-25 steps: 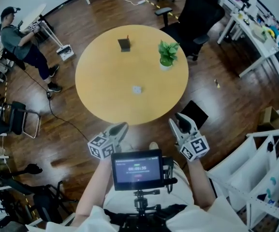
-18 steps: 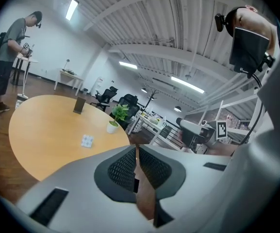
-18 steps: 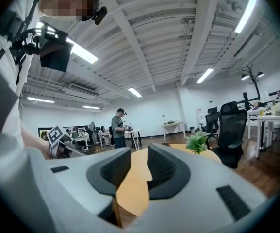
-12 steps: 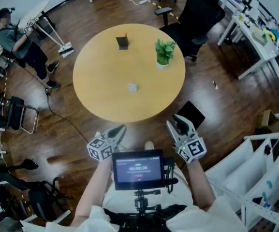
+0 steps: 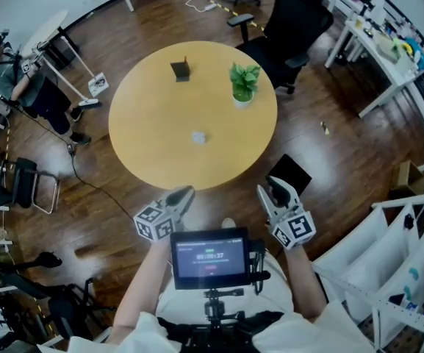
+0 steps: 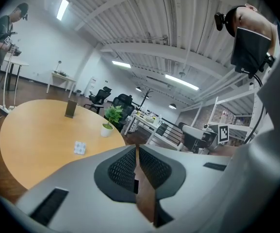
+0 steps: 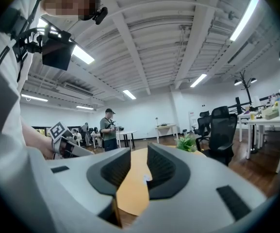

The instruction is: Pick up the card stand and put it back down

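The card stand [image 5: 180, 70] sits upright on the far side of the round worktop [image 5: 153, 131], well apart from both our tongs, which hang just off the near edge. Our left tongs [image 5: 184, 195] are squeezed almost shut with nothing in them, and our right tongs [image 5: 273, 187] are partly open and empty too. We think the stand is small, light and stiff, with a thin bit on top that could bend or tip it, so we would pinch it low on its dark block, across two flat sides, and lift gently.
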